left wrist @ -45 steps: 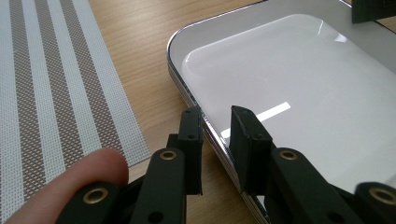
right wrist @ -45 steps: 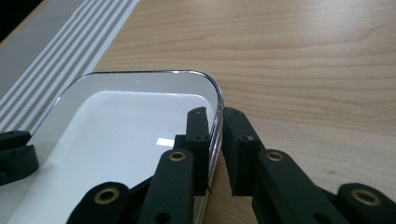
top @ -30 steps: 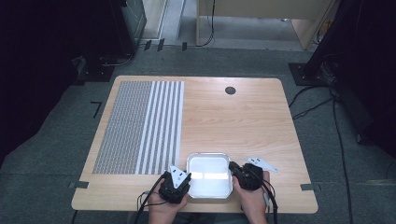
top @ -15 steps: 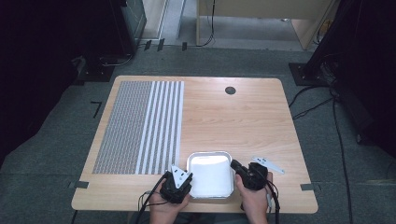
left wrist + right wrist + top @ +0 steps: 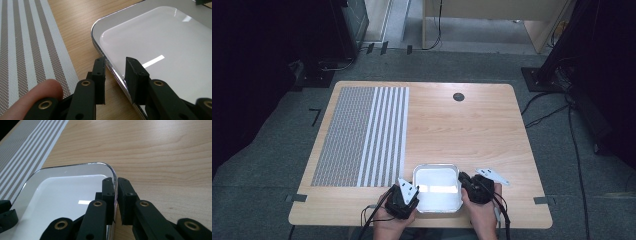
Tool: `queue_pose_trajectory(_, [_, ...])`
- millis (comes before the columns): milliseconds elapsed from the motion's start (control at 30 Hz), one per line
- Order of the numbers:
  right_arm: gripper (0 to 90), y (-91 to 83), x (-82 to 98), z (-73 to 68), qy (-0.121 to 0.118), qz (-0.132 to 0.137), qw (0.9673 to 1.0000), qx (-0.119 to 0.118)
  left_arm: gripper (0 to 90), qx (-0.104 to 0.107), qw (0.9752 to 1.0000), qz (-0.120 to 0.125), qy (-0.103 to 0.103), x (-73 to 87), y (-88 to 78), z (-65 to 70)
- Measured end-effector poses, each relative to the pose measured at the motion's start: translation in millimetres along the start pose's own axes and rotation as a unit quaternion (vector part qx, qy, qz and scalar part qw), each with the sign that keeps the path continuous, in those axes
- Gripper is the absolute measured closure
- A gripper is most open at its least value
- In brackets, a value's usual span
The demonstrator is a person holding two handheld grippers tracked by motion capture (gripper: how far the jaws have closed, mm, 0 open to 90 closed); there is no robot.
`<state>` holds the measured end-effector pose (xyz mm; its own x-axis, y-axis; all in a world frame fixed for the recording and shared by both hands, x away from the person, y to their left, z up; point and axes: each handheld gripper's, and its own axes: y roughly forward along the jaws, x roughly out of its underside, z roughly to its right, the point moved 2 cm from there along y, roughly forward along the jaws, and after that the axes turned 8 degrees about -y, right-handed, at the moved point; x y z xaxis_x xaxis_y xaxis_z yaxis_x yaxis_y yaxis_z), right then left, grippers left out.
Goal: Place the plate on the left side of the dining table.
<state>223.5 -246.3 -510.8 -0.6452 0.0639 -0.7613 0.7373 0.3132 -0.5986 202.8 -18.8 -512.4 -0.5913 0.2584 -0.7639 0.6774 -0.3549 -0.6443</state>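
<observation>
A white tray (image 5: 436, 187) with a shiny metal rim sits at the near edge of a wooden bench (image 5: 472, 125), flanked by a person's two hands, each holding a black gripper. The left gripper (image 5: 114, 75) straddles the tray's left rim with its jaws parted — one outside over the wood, one over the tray's inner slope — and a clear gap shows on either side of the rim. The right gripper (image 5: 116, 195) has its jaws drawn nearly together on the tray's right rim, the thin metal edge pinched between them. In the left gripper view a fingertip (image 5: 32, 96) rests at the lower left. A striped grey-and-white mat (image 5: 362, 135) covers the bench's left part, just beside the tray's far-left corner. A small dark round grommet (image 5: 458, 97) lies well apart, near the far edge.
</observation>
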Motion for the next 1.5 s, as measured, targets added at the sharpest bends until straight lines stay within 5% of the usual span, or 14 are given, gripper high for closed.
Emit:
queue_pose_trajectory(200, [86.4, 2.6, 1.5, -2.8, -0.012, -0.004, 0.9999, 0.007, 72.1, -0.003, 1.0000, 0.000, 0.006, 0.9, 2.2, 1.7])
queue_pose_trajectory(633, [84.8, -2.4, 7.8, -5.1, 0.007, -0.006, 0.9999, 0.003, 75.7, -0.006, 0.9999, 0.004, 0.009, -0.3, 4.1, -2.5])
queue_pose_trajectory(800, [87.1, -3.3, 9.5, -11.1, -0.004, 0.000, 0.9996, 0.028, 75.8, -0.007, 0.9999, 0.005, 0.011, -0.6, 4.3, -2.5])
queue_pose_trajectory(967, [89.9, -8.3, 8.6, -8.0, 0.049, 0.008, 0.9987, 0.012, 75.5, -0.011, 0.9998, 0.001, 0.015, -0.5, 5.2, -1.3])
queue_pose_trajectory(1500, [90.0, -19.7, 2.4, -6.1, 0.068, 0.032, 0.9972, -0.002, 71.6, -0.019, 0.9997, 0.009, 0.016, -2.9, 3.1, 1.1])
